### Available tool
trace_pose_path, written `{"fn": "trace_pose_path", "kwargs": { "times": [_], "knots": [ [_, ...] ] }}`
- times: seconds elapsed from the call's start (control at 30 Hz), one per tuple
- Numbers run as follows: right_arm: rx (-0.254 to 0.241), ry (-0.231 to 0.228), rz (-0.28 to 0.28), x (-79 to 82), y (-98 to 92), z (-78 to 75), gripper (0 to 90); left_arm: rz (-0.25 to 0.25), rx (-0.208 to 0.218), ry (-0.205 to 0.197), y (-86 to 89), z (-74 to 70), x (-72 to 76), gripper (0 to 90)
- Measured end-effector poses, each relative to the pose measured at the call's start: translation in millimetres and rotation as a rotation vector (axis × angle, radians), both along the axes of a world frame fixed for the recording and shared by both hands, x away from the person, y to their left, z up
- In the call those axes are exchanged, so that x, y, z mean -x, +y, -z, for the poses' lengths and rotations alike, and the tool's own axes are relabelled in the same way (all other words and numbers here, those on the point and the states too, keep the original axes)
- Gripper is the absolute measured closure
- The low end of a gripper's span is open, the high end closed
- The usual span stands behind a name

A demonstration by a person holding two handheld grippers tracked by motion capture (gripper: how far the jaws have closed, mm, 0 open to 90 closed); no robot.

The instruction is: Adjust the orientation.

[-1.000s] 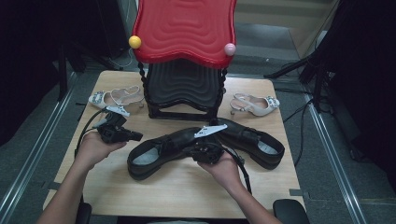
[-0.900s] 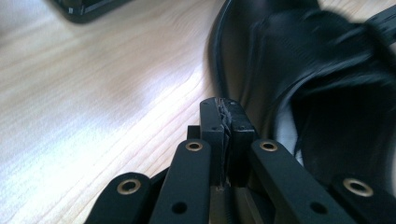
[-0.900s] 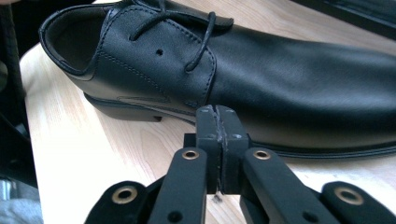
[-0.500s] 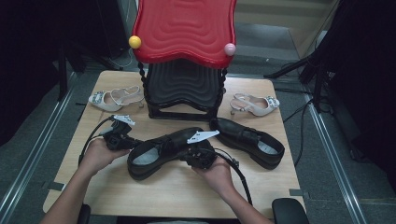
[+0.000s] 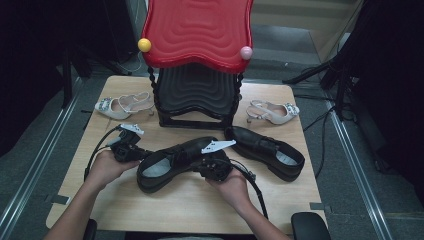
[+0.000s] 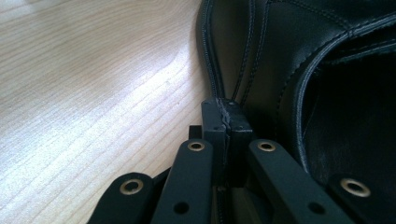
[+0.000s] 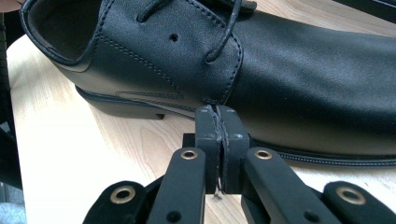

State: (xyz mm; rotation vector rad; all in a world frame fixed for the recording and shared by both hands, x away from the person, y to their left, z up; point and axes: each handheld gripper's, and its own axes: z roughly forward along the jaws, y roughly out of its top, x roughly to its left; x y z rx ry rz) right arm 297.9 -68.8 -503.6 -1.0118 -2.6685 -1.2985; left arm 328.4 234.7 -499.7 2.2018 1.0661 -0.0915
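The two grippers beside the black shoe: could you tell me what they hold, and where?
Nothing: left gripper and right gripper are shut, tips against the black lace-up shoe.

Wooden table (image 5: 190, 205) carries 2 black shoes (image 5: 175, 162) (image 5: 265, 150), 2 pale sandals (image 5: 122, 105) (image 5: 272, 112), black stand (image 5: 195, 95).

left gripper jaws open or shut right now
Shut. In the left gripper view the left gripper has its two black pads pressed flat together, nothing between them, tips right at the heel of the black shoe.
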Motion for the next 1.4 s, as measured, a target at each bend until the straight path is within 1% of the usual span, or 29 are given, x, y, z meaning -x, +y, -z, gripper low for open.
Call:
{"fn": "trace_pose_path", "kwargs": {
  "times": [0.13, 0.17, 0.23, 0.27, 0.3, 0.33, 0.47, 0.53, 0.63, 0.77, 0.87, 0.9, 0.93, 1.0, 1.1, 1.13, 1.17, 1.3, 1.4],
  "knots": [
    [0.004, 0.006, 0.015, -1.3, -1.6, -0.7, 89.6, 0.009, 0.005, 0.006, -4.2, 0.4, 1.9, 90.0],
    [0.006, 0.005, 0.017, -1.7, -2.3, -0.9, 89.6, 0.021, 0.002, 0.005, -6.3, 0.4, 2.4, 90.0],
    [0.011, 0.003, 0.024, -2.9, -4.4, -1.5, 89.6, 0.028, 0.007, 0.007, -9.5, 0.3, 3.4, 90.0],
    [0.011, 0.003, 0.025, -3.2, -5.2, -1.7, 89.6, 0.032, 0.017, 0.013, -10.8, 0.5, 3.3, 90.0],
    [0.01, 0.004, 0.031, -3.5, -6.7, -2.2, 89.6, 0.031, 0.042, 0.021, -11.9, 0.8, 3.2, 90.0],
    [-0.001, 0.005, 0.028, -3.9, -8.2, -2.7, 89.6, 0.034, 0.049, 0.026, -12.7, 0.8, 3.1, 90.0],
    [0.003, -0.002, 0.033, -4.5, -11.1, -4.1, 89.8, 0.047, 0.045, 0.022, -19.0, -0.1, 4.9, 90.0],
    [0.001, 0.002, 0.035, -5.0, -12.2, -4.0, 89.9, 0.044, 0.039, 0.019, -20.7, -0.7, 5.7, 90.0],
    [0.002, 0.004, 0.035, -5.1, -12.4, -4.2, 89.9, 0.035, 0.045, 0.023, -21.1, -0.4, 6.0, 90.0],
    [0.002, 0.011, 0.036, -5.6, -12.6, -4.4, 89.9, 0.027, 0.039, 0.015, -22.7, -1.2, 7.5, 90.0],
    [0.005, 0.02, 0.035, -6.3, -13.0, -4.9, 89.8, 0.024, 0.045, 0.014, -23.5, -1.0, 7.3, 90.0],
    [0.006, 0.023, 0.034, -6.5, -13.0, -5.2, 89.8, 0.023, 0.046, 0.019, -24.2, -0.1, 7.3, 90.0],
    [0.01, 0.025, 0.035, -6.8, -13.4, -5.8, 89.8, 0.032, 0.061, 0.029, -25.3, 1.2, 7.9, 90.0],
    [0.023, 0.021, 0.046, -8.1, -14.5, -7.1, 89.9, 0.04, 0.071, 0.031, -27.9, 2.4, 9.8, 90.0],
    [0.036, 0.023, 0.065, -12.7, -18.3, -8.8, 90.0, 0.041, 0.056, 0.025, -34.6, 2.5, 11.4, 90.0],
    [0.036, 0.023, 0.065, -12.7, -18.3, -8.8, 90.0, 0.043, 0.053, 0.025, -36.4, 3.0, 11.3, 90.0],
    [0.035, 0.024, 0.067, -13.2, -18.8, -8.8, 90.0, 0.048, 0.061, 0.037, -38.6, 3.9, 11.1, 90.0],
    [0.038, 0.032, 0.089, -16.0, -23.7, -9.6, 90.0, 0.063, 0.082, 0.051, -43.6, 5.6, 12.0, 90.0],
    [0.035, 0.05, 0.098, -18.6, -27.9, -10.1, 90.0, 0.057, 0.074, 0.039, -48.7, 5.0, 13.6, 90.0]
  ]
}}
